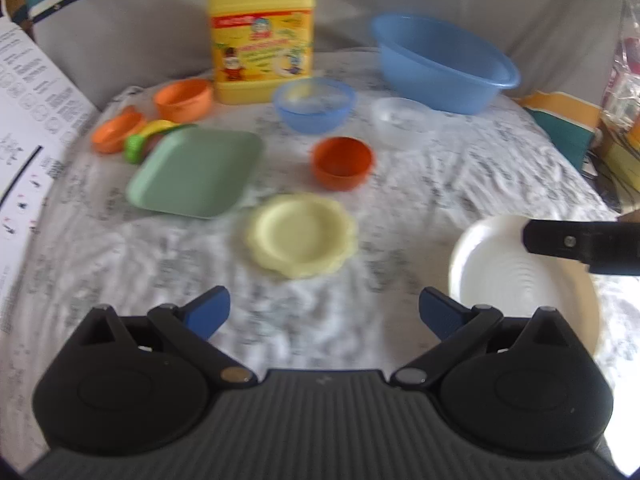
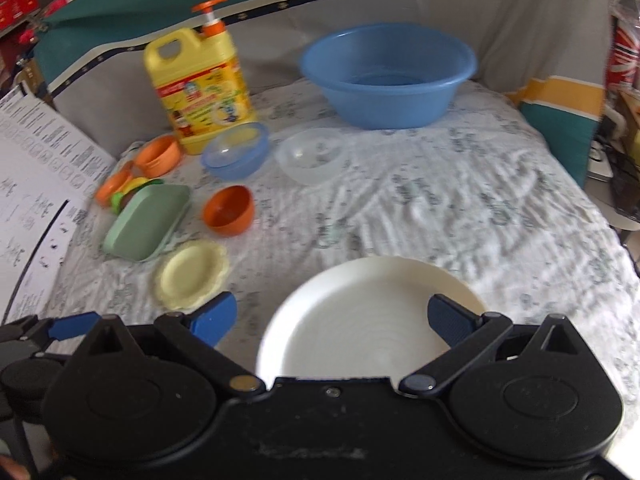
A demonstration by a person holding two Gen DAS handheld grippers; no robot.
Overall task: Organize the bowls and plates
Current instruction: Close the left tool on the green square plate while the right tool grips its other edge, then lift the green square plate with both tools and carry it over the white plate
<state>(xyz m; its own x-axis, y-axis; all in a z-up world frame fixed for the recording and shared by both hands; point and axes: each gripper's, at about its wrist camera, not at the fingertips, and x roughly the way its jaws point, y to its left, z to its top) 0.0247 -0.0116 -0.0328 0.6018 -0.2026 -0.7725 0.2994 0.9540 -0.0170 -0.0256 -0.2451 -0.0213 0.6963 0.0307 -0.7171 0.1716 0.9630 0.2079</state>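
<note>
One round white ridged plate [image 2: 360, 320] lies flat on the patterned cloth [image 2: 460, 208], empty, between the spread fingers of the right gripper [image 2: 332, 316]. Beside it, the left gripper [image 1: 324, 312] gapes, empty. Farther off, the large blue plastic basin [image 2: 388, 76] holds nothing visible.

basin [image 2: 386, 76] behind bowls [image 2: 236, 156], plates [image 2: 192, 274] in front

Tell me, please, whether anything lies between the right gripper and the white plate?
Nothing visible does. The right gripper is open directly over the white plate, with its right finger over the plate. The yellow plate lies off to the left, apart from it.
</note>
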